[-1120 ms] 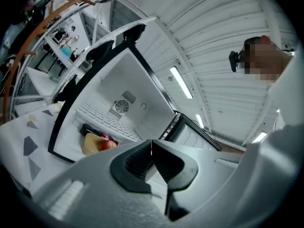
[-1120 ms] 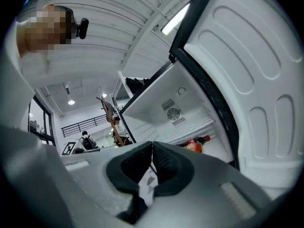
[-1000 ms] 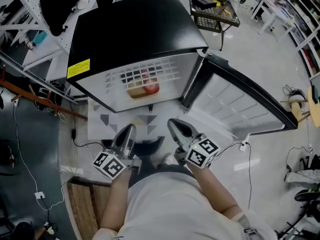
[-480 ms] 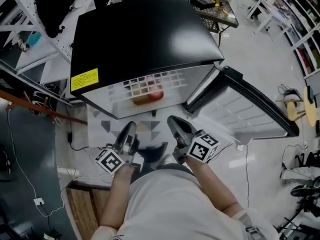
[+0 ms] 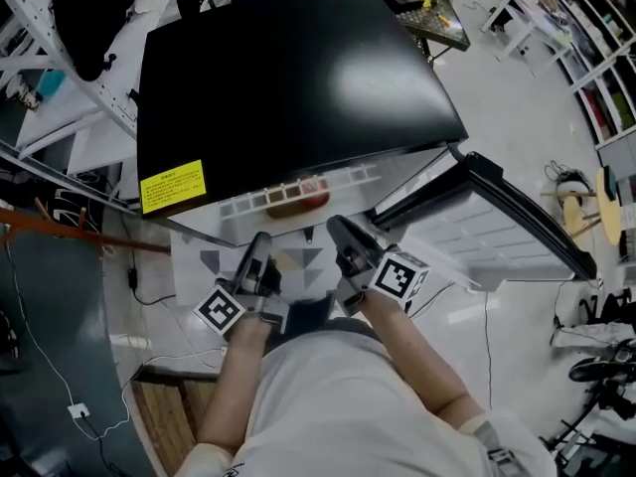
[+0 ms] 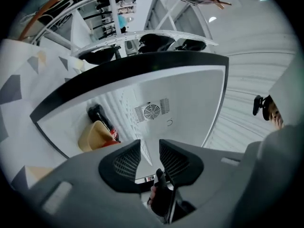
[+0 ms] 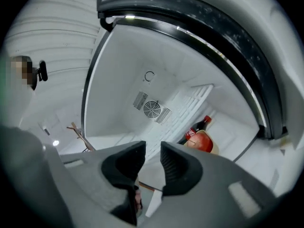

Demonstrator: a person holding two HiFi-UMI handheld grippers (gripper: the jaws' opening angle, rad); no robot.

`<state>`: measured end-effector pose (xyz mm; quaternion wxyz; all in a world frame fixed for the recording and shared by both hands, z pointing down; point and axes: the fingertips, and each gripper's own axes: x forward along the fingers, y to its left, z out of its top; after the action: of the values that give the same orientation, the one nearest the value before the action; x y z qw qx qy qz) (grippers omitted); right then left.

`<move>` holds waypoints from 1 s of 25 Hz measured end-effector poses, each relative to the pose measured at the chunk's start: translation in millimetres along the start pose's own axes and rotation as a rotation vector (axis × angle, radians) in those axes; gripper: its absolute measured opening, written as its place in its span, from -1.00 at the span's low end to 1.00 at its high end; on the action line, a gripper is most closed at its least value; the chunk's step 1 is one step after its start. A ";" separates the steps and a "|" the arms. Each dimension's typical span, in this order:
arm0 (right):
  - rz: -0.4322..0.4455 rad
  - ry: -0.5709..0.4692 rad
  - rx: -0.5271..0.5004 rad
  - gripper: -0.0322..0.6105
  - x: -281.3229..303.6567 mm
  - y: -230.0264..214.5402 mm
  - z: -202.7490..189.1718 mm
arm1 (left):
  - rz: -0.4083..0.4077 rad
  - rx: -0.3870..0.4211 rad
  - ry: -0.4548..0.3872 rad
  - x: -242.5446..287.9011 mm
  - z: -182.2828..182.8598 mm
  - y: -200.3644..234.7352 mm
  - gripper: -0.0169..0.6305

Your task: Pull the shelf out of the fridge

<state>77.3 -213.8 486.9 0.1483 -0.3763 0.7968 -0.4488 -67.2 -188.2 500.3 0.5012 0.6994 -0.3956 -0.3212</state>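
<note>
So the left gripper (image 5: 260, 250) and right gripper (image 5: 340, 232) are held near the shelf (image 5: 348, 179), jaws just opened, nothing between.

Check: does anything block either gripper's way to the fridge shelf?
Nothing visible. The door is swung open, and the left gripper and right gripper, jaws just opening and empty, face the shelf directly.

Quick peek into the open fridge (image 5: 288, 78): white wire shelf (image 7: 187, 109) running across the inside. Under it, down on the white fridge bottom (image 6: 66, 129) by the looks of it, a dark bottle (image 7: 194, 130) lying on its side, a red apple (image 7: 203, 141) and a tan bowl-ish thing (image 6: 92, 137), all bunched together. Whole fridge parked on a triangle-patterned mat (image 5: 189, 251).
</note>
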 end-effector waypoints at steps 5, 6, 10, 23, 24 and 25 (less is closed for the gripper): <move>0.007 -0.001 0.084 -0.53 23.6 -14.2 -2.7 | -0.005 -0.039 -0.041 15.1 15.7 11.2 -0.52; 0.003 0.001 0.092 -0.52 27.4 -17.2 -2.6 | 0.001 -0.052 -0.051 17.4 18.4 14.2 -0.50; 0.010 -0.007 0.138 -0.51 44.7 -25.5 2.1 | 0.018 -0.099 -0.092 27.0 27.9 24.9 -0.46; 0.005 -0.020 0.164 -0.56 57.0 -36.3 4.8 | 0.043 -0.160 -0.187 43.1 44.9 45.8 -0.48; 0.006 -0.018 0.165 -0.56 56.9 -36.5 5.0 | 0.045 -0.164 -0.192 44.2 45.3 47.7 -0.49; 0.008 -0.017 0.166 -0.56 56.9 -36.6 5.2 | 0.046 -0.167 -0.196 45.5 45.8 49.1 -0.50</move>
<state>59.0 -270.1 520.0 0.1878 -0.3633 0.7571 -0.5094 -95.4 -257.6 531.5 0.5236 0.6113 -0.4306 -0.4084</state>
